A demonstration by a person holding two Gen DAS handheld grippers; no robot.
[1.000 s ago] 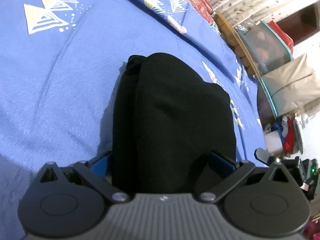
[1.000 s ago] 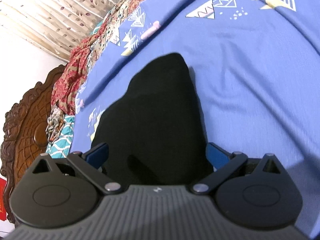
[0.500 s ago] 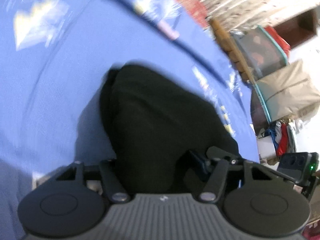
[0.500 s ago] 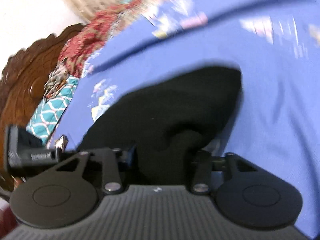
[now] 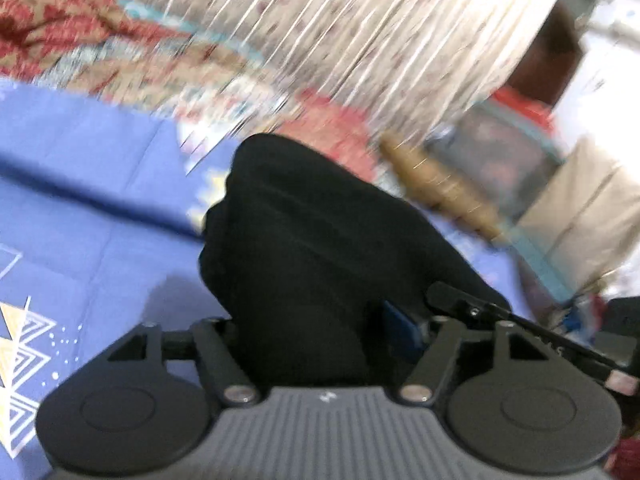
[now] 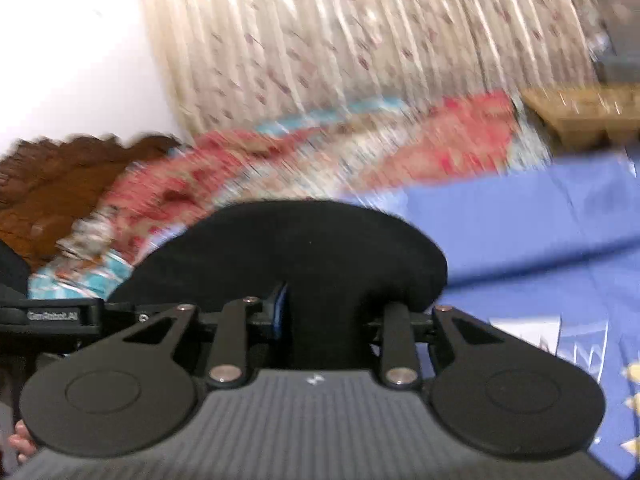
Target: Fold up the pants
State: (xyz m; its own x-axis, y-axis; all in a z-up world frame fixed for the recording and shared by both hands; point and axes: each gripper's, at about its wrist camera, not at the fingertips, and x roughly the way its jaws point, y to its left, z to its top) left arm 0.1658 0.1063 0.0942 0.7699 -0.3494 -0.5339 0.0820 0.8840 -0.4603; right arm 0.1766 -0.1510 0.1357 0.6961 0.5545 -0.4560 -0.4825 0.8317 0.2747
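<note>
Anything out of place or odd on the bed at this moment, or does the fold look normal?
Nothing stands out. The black pants are bunched between the fingers of both the left gripper and the right gripper, which suits a fold. The blue bedsheet shows only ordinary creases. Both views are motion-blurred, so fine detail cannot be judged.

A home bedroom: a bed spread with a blue sheet printed with white and yellow triangles [image 5: 92, 216], a dark carved wooden headboard [image 6: 60, 176], a red patterned quilt [image 6: 320, 160] along its far edge, and pleated cream floral curtains [image 6: 360, 40] behind.
</note>
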